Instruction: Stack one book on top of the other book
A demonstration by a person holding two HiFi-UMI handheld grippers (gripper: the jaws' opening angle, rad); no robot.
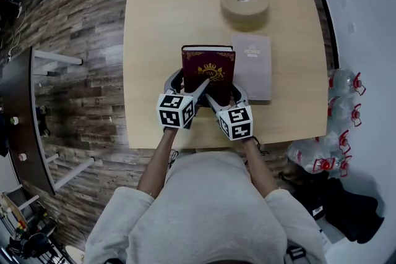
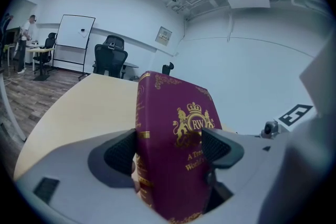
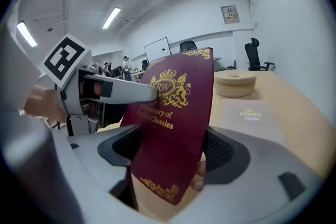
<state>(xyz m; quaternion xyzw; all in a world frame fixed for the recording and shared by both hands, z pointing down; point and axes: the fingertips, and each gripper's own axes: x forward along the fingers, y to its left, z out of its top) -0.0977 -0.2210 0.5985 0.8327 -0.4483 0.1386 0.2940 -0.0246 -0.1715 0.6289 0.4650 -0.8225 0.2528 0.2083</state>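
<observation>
A maroon book (image 1: 208, 68) with gold crest print is tilted up off the wooden table (image 1: 161, 21), its near end raised. My left gripper (image 1: 187, 85) is shut on its near left part, pads on spine and cover (image 2: 173, 113). My right gripper (image 1: 226, 96) is shut on its near right part, and the book (image 3: 176, 113) runs slantwise between those pads. A grey book (image 1: 252, 65) lies flat on the table just right of the maroon one, and it also lies beyond the jaws (image 3: 252, 115) in the right gripper view.
A round beige spool (image 1: 245, 4) sits on the table behind the grey book. Bottles with red caps (image 1: 343, 102) stand on the floor off the table's right edge. A dark shelf (image 1: 18, 120) stands at the left.
</observation>
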